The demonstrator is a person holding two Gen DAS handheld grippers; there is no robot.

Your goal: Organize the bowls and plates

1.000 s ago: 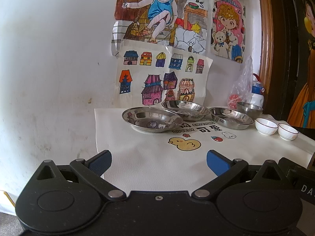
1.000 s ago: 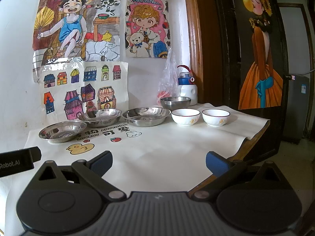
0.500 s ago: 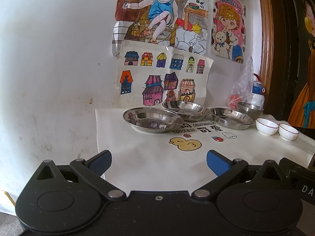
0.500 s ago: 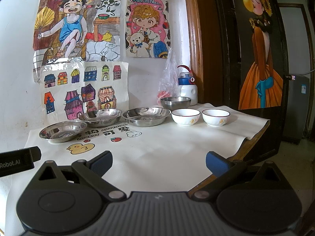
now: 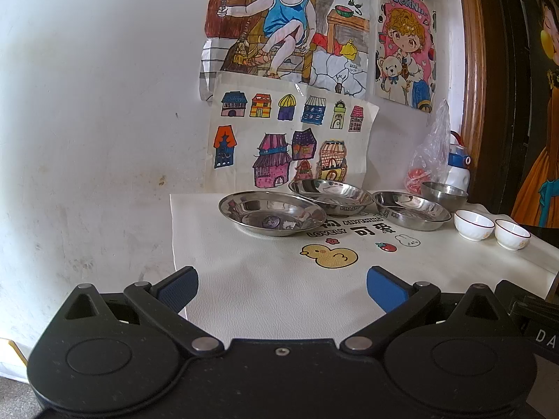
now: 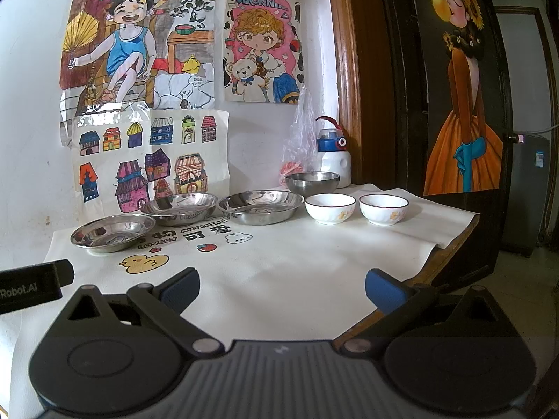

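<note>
Three shallow steel plates stand in a row near the wall: the left plate (image 5: 271, 213) (image 6: 112, 233), the middle plate (image 5: 331, 197) (image 6: 179, 209) and the right plate (image 5: 411, 210) (image 6: 260, 207). Behind them is a steel bowl (image 5: 444, 194) (image 6: 312, 183). Two white ceramic bowls sit further right, one (image 5: 473, 224) (image 6: 330, 208) beside the other (image 5: 512, 234) (image 6: 383, 209). My left gripper (image 5: 281, 288) is open over the near left part of the table, well short of the plates. My right gripper (image 6: 282, 288) is open above the table's near edge, nothing between its fingers.
A white cloth (image 6: 286, 265) with a duck print covers the table, its right edge (image 6: 450, 244) dropping beside a dark door. A white and blue bottle (image 6: 333, 159) and a plastic bag (image 6: 299, 143) stand at the back. Drawings hang on the wall (image 5: 87, 104).
The left wrist view has shifted very slightly, the dishes drifting a touch to the right. Both grippers stay open and nothing on the table has moved.
</note>
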